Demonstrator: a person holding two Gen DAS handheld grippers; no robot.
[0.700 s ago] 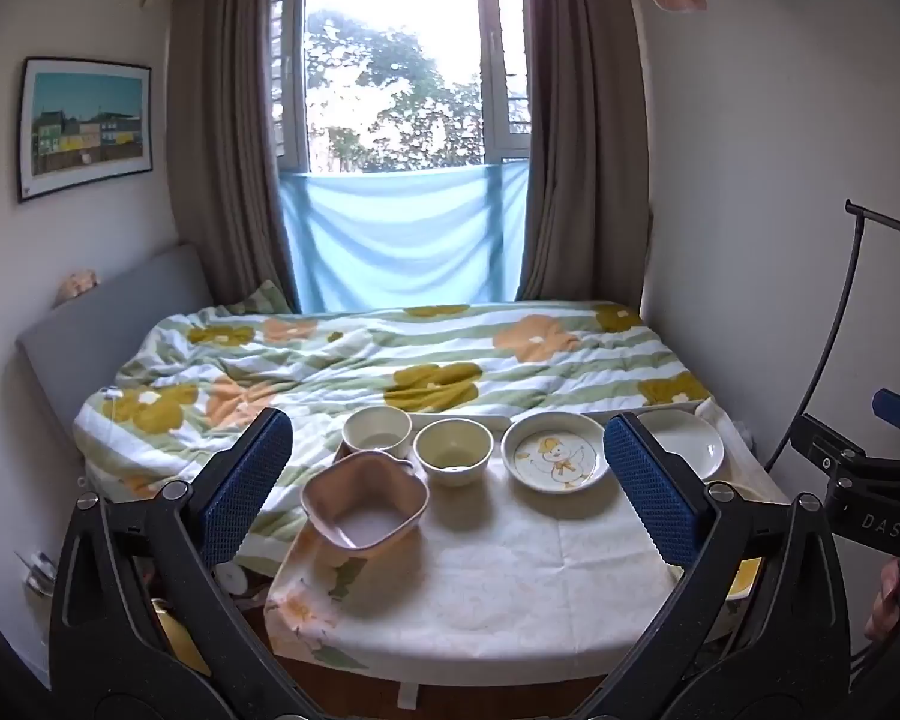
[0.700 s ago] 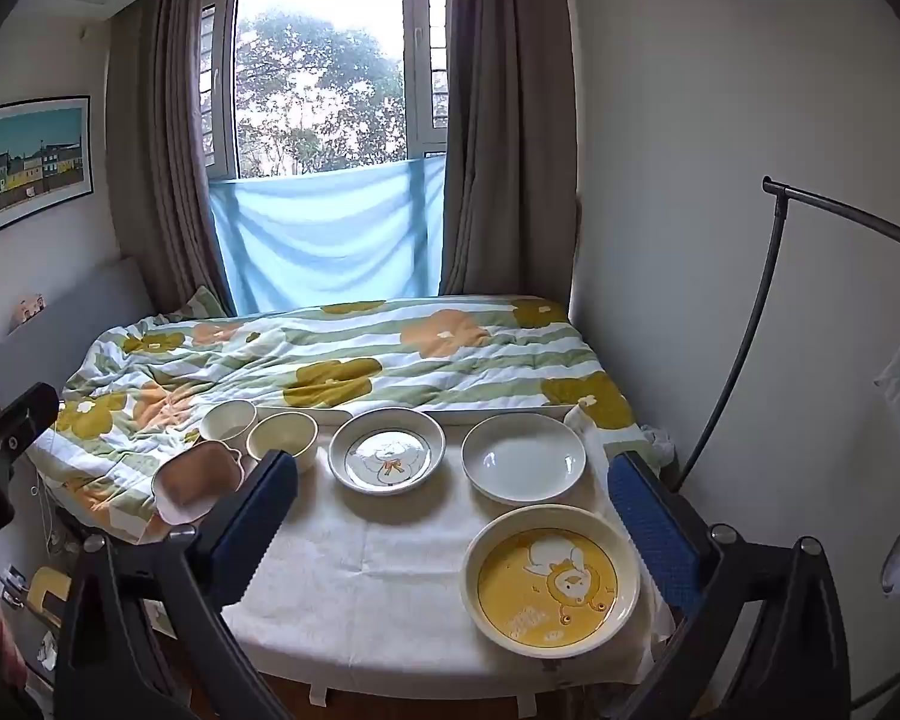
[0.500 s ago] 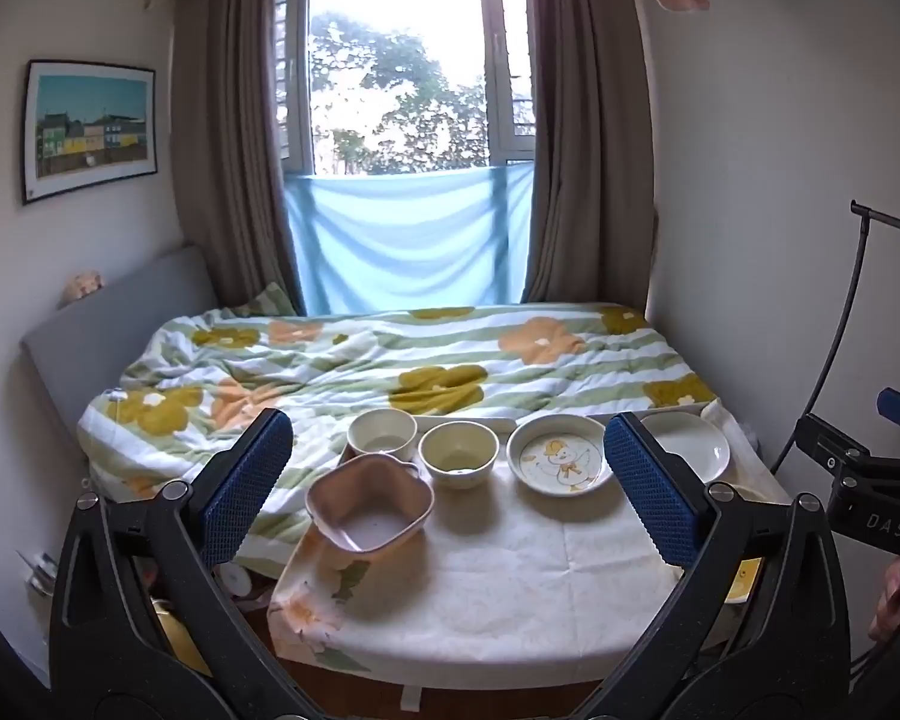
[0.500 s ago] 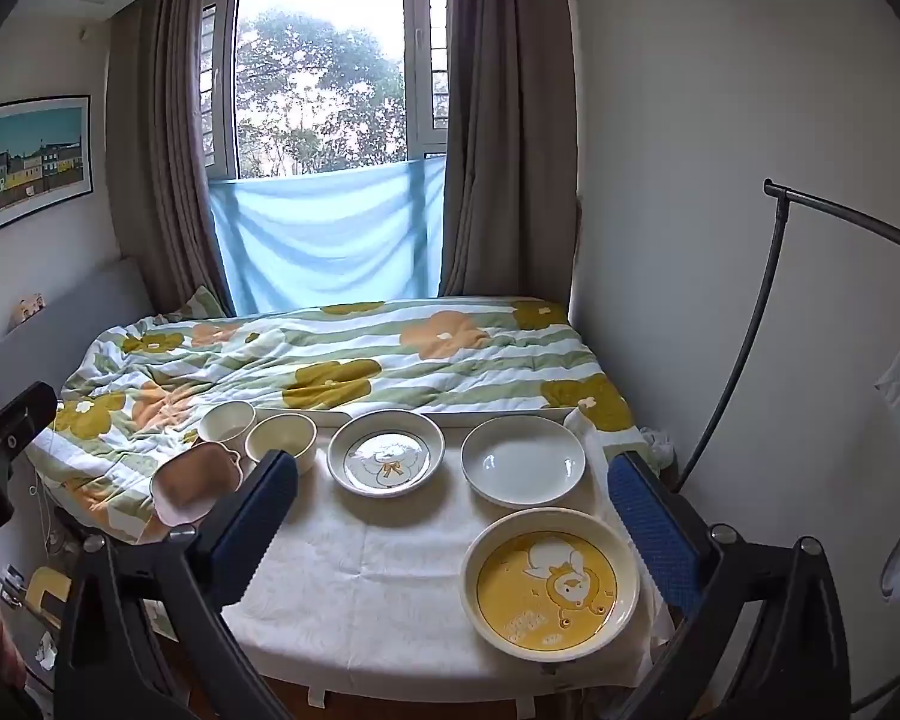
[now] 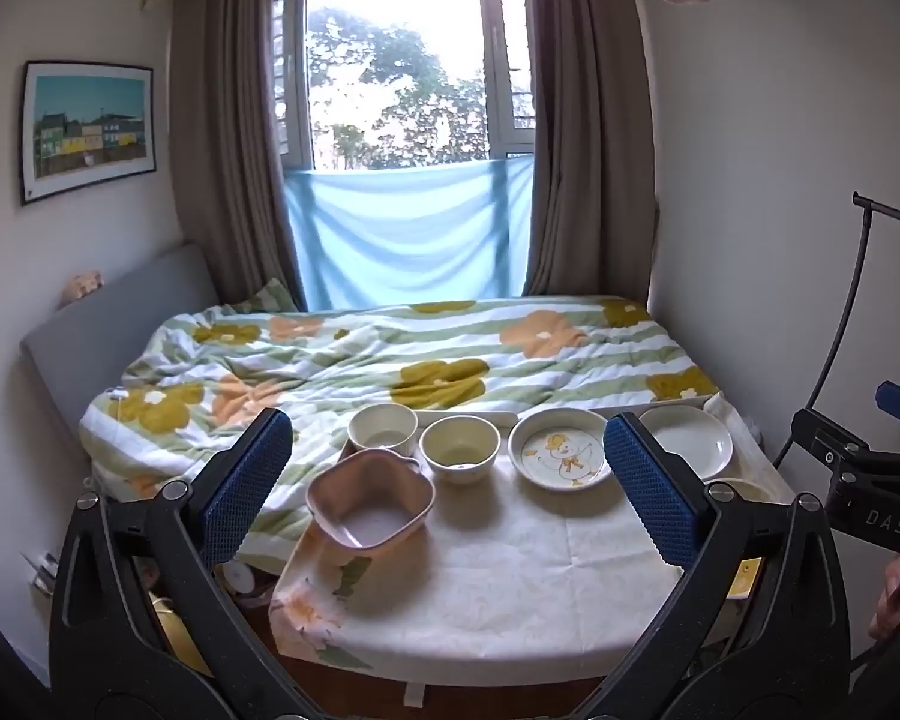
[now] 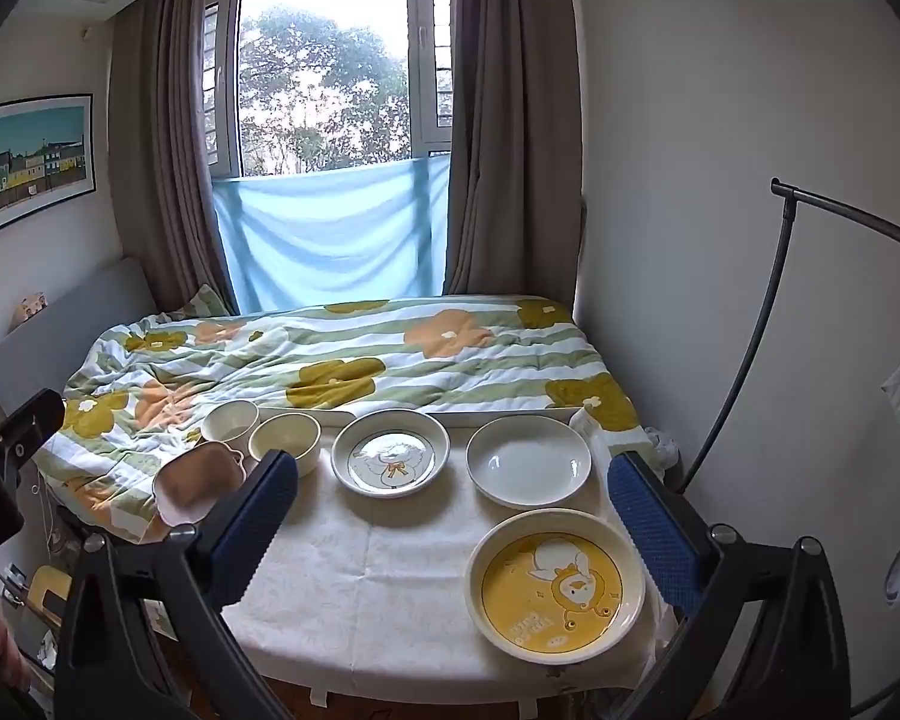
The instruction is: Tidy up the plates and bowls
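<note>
On a small cloth-covered table [image 5: 498, 594] stand a pink square bowl [image 5: 369, 504], two cream bowls [image 5: 383, 429] [image 5: 459, 447], a white duck plate [image 5: 559, 449] and a plain white plate [image 5: 690, 441]. The right wrist view adds a large yellow duck plate [image 6: 555, 585] at the front right, beside the plain white plate [image 6: 529, 461], the duck plate [image 6: 391, 453] and the pink bowl [image 6: 198, 483]. My left gripper [image 5: 447, 495] is open and empty, held back above the table's front. My right gripper [image 6: 453, 525] is open and empty over the table's middle.
A bed with a flowered quilt [image 5: 390, 360] touches the table's far edge. A window with curtains [image 5: 402, 120] lies behind. A black curved rack pole [image 6: 750, 360] stands at the right by the wall. Clutter sits on the floor [image 6: 36, 600] at the left.
The left wrist view has shifted slightly, so the dishes sit a little further right and lower. The right gripper has barely moved. Both stay open.
</note>
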